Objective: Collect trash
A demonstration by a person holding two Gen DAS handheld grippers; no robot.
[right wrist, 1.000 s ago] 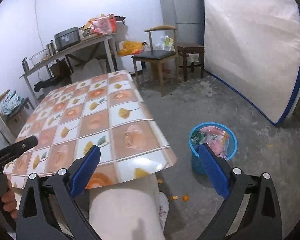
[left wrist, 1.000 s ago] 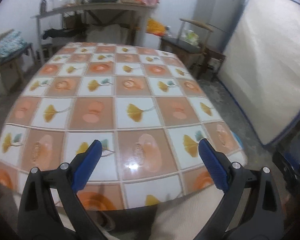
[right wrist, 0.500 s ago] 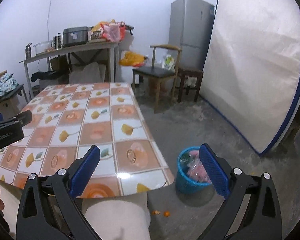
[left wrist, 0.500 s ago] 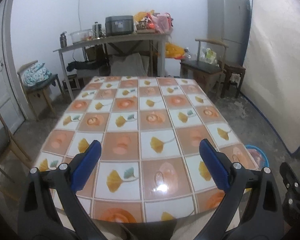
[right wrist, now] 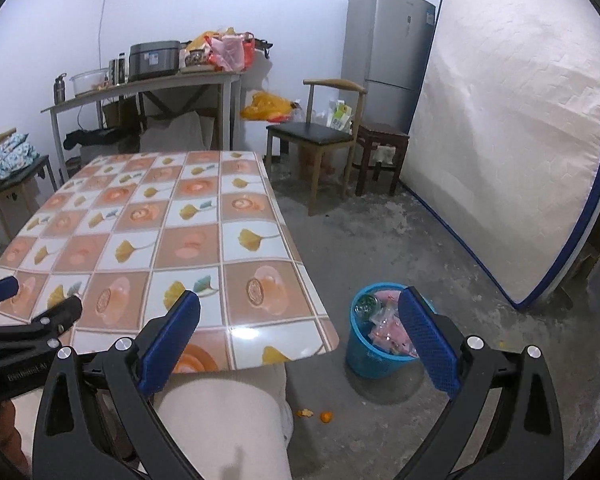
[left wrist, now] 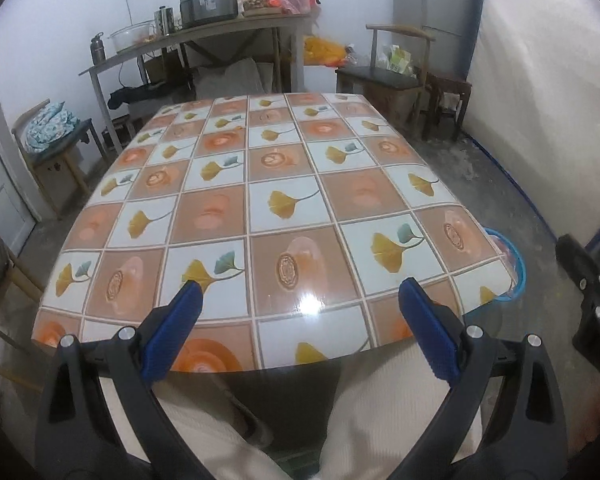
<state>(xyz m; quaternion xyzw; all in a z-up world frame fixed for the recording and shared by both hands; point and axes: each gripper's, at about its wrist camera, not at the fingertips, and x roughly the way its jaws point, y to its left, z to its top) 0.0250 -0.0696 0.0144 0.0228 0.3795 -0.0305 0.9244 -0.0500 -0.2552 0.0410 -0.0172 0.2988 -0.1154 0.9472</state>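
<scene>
A blue trash bin stands on the floor right of the table's near corner, holding pink wrappers and a bottle; its rim shows past the table edge in the left wrist view. Two small orange scraps lie on the floor in front of the bin. My left gripper is open and empty over the near edge of the tiled table. My right gripper is open and empty, above the table's near right corner and the bin.
My knees in cream trousers are under the near table edge. A chair, a stool, a fridge and a leaning mattress stand to the right. A cluttered shelf stands at the back, chairs on the left.
Both grippers have tilted and shifted their view over the table; the left view first rose, then dropped nearer the table edge. Both stay open and empty.
</scene>
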